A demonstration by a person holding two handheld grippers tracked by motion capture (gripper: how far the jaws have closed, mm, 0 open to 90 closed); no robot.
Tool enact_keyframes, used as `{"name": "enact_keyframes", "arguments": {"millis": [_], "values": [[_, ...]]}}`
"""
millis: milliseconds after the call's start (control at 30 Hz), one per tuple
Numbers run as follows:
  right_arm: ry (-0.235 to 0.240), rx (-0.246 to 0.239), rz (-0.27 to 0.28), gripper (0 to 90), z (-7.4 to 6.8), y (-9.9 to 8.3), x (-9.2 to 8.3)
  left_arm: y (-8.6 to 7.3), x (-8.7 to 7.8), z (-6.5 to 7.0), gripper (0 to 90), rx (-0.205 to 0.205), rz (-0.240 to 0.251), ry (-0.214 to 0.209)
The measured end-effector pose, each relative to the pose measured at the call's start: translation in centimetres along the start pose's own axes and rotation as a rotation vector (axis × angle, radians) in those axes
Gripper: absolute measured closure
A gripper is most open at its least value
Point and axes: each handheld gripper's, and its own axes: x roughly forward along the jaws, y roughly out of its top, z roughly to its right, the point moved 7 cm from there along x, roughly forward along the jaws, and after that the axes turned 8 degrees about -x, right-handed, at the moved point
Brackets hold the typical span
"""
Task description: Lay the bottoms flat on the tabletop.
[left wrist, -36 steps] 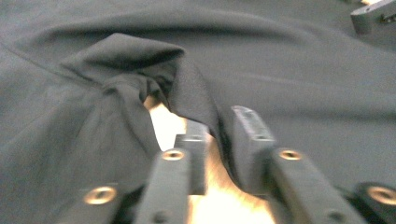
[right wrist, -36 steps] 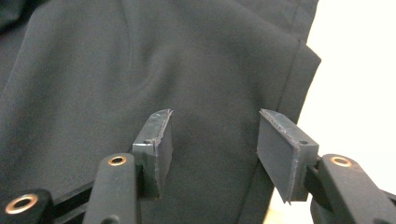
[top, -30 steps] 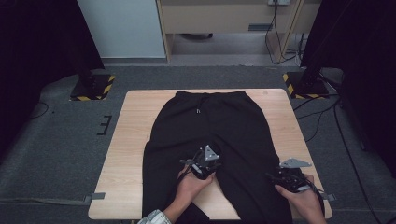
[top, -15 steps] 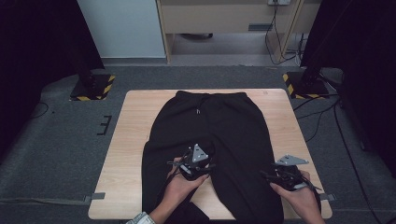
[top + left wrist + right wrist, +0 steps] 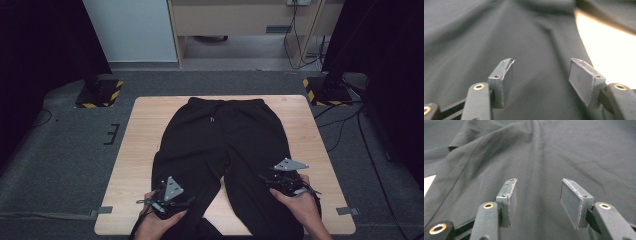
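Overhead arrangement: a pair of black trousers (image 5: 220, 145) lies flat on a light wooden surface (image 5: 140, 150), waistband at the far edge and both legs running toward the person, the leg ends reaching the near edge. A white drawstring tip (image 5: 212, 119) shows just below the waistband. The left hand-held gripper (image 5: 162, 201) sits over the lower part of the left trouser leg, held by the left hand (image 5: 155, 225); the right hand-held gripper (image 5: 281, 180) sits over the lower right leg, held by the right hand (image 5: 300, 205). Left gripper view: jaws spread wide above black cloth (image 5: 499, 37), nothing between them, bare wood (image 5: 609, 57) to the right. Right gripper view: jaws likewise spread apart over creased black cloth (image 5: 549, 152), gripping nothing. Dark carpet floor (image 5: 60, 150) surrounds the surface.
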Motion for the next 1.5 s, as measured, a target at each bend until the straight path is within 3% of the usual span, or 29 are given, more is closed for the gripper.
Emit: {"name": "enact_keyframes", "arguments": {"millis": [67,233,367,467,533,567,600,700,733,867,1000,1033,1067,1100,1200,1333,1500], "values": [[0.009,0.001,-0.001,47.8,-0.4,0.0,0.4,-0.3,-0.8,-1.7,32.4,-0.016,0.018,0.058],[0.028,-0.025,-0.025,49.0,-1.1,-0.4,1.0,-1.4,-1.9,-5.9,31.6,-0.101,0.016,0.128],[0.036,-0.025,-0.021,49.0,-1.1,-0.3,0.8,-3.2,-2.0,-7.4,28.4,-0.125,-0.045,0.121],[0.039,-0.026,-0.015,49.1,-1.1,-0.2,0.8,-4.6,-1.9,-7.6,27.7,-0.12,-0.109,0.095],[0.039,-0.025,-0.016,49.1,-1.2,-0.2,0.8,-4.7,-1.9,-7.4,34.4,-0.128,-0.1,0.069],[0.041,-0.024,-0.015,49.0,-1.2,-0.2,0.8,-4.6,-2.0,-7.0,40.9,-0.108,-0.109,0.052],[0.042,-0.025,-0.014,49.1,-1.2,-0.2,0.8,-4.5,-2.0,-6.9,53.2,-0.096,-0.115,0.046],[0.042,-0.024,-0.01,49.1,-1.3,0.0,0.6,-4.3,-2.1,-6.8,78.2,-0.071,-0.14,0.04],[0.042,-0.024,-0.008,49.1,-1.2,0.0,0.6,-4.2,-2.1,-7.0,82.0,-0.066,-0.148,0.042],[0.047,-0.029,-0.011,49.2,-1.3,0.1,0.7,-2.7,-2.4,-9.8,88.6,-0.057,-0.131,0.118],[0.053,-0.037,-0.015,49.2,-1.6,0.6,1.0,0.3,-2.9,-13.4,88.6,-0.075,-0.081,0.156],[0.054,-0.049,-0.016,49.2,-1.7,0.9,1.1,0.3,-2.9,-13.4,88.5,-0.075,-0.081,0.156],[0.053,-0.053,-0.017,49.2,-1.8,1.1,1.2,1.9,-2.9,-14.7,88.2,-0.053,-0.077,0.182],[0.055,-0.06,-0.016,49.1,-2.0,1.3,1.4,2.5,-2.9,-15.2,88.1,-0.048,-0.074,0.193],[0.061,-0.068,-0.016,49.2,-2.4,1.9,1.8,4.2,-2.3,-17.1,88.1,-0.069,-0.056,0.214],[0.081,-0.085,-0.024,49.0,-3.4,2.2,2.5,4.7,-0.8,-18.7,88.3,-0.089,-0.08,0.236],[0.096,-0.085,-0.033,48.8,-4.1,2.5,3.3,6.1,-0.4,-19.4,88.1,-0.091,-0.073,0.227]]}}
